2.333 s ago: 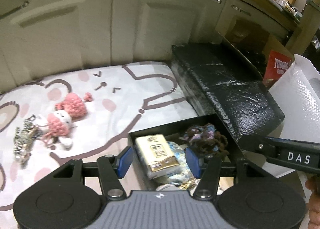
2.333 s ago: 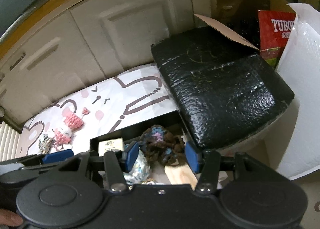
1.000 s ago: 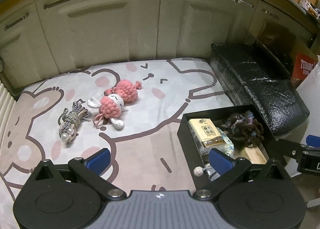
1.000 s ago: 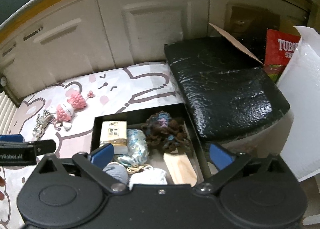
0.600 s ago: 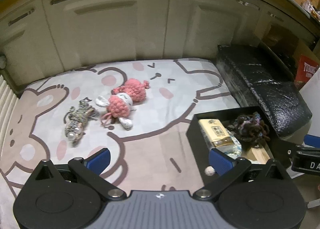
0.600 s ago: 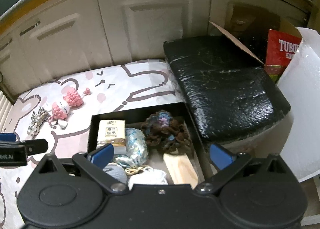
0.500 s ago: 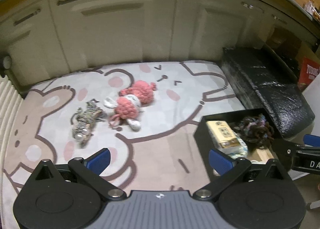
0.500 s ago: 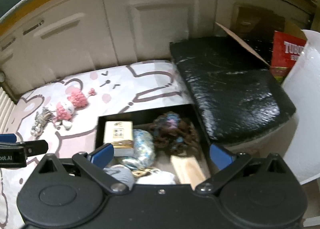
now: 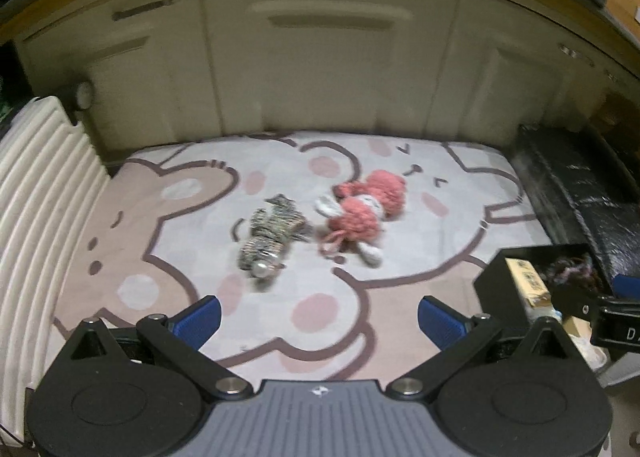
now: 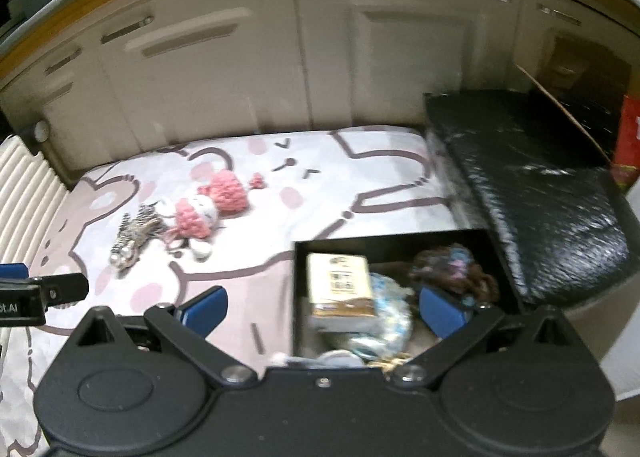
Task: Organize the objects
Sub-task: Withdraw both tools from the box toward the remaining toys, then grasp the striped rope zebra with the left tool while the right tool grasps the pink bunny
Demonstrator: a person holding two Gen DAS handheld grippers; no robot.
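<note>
A: Which step was in hand?

B: The reach for the next toy, I'd judge. The left gripper [image 9: 318, 316] hung over the mat [image 9: 168, 265] with its fingers spread wide and nothing between them. The striped toy [image 9: 269, 240] lay at about 11 o'clock from it, the pink doll [image 9: 362, 215] at 1 o'clock, touching or nearly so (blur hid the gap).

A: And the right one?

B: The right gripper [image 10: 323, 309] was also spread wide and empty, over the near-left corner of the black box [image 10: 396, 241]. The box already held a tan packet [image 10: 340, 283], a dark yarn ball [image 10: 454, 267] and some wrapped bits.

A: What did the next move call for?

B: Probably dropping the left fingers onto one toy, closing, then carrying it toward 3 o'clock to the box. The toys sat so close that the doll's loose strings could snag.

A: What differed from 2.3 seconds earlier?

B: Then both grippers had narrow fingers over the box. Since then both had opened, and the left had swung leftward, so the toys moved to mid-view and the box slid to its right edge.
</note>
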